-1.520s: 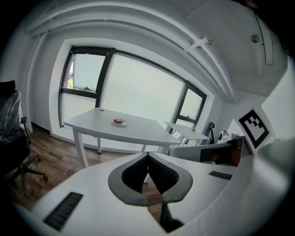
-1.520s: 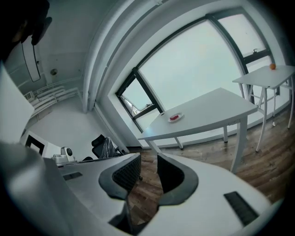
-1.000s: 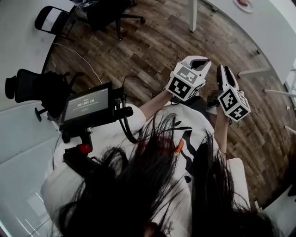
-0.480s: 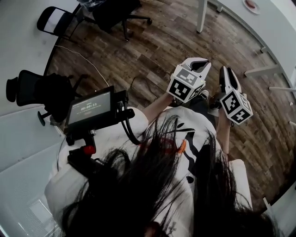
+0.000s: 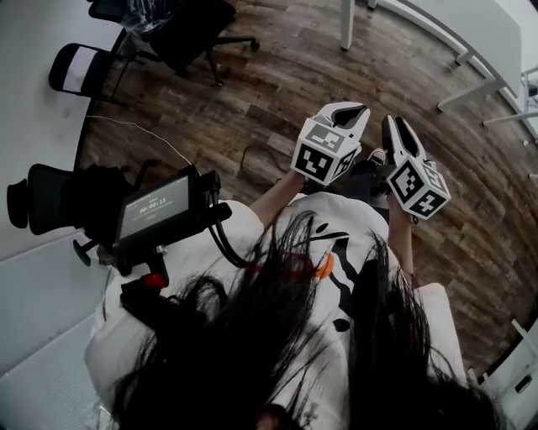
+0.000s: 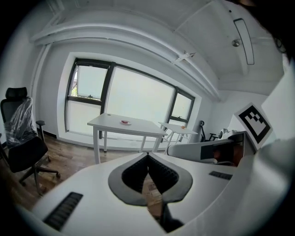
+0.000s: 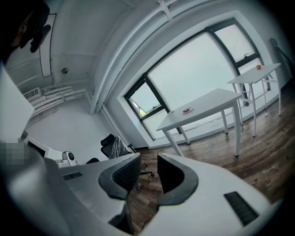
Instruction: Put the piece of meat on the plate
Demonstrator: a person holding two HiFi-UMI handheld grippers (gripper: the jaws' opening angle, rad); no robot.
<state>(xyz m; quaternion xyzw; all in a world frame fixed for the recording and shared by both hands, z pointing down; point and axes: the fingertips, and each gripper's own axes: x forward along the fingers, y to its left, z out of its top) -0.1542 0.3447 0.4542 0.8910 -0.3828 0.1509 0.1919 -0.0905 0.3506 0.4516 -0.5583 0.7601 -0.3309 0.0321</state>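
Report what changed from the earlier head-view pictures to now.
The person walked on: the office chairs at left slid down the head view, and the white table at top right drew toward the corner. The left gripper and right gripper stayed side by side ahead of the body, both empty; nothing taken or let go.

the small red thing [image 6: 125,122] on the white table [image 6: 138,127] is too small for me to name in either gripper view. same for the orange speck [image 7: 258,67] on the farther table [image 7: 249,75]. in the head view, dark hair [image 5: 277,353] covers the picture's lower part. the black chair [image 6: 18,138] is cut off at the left edge.
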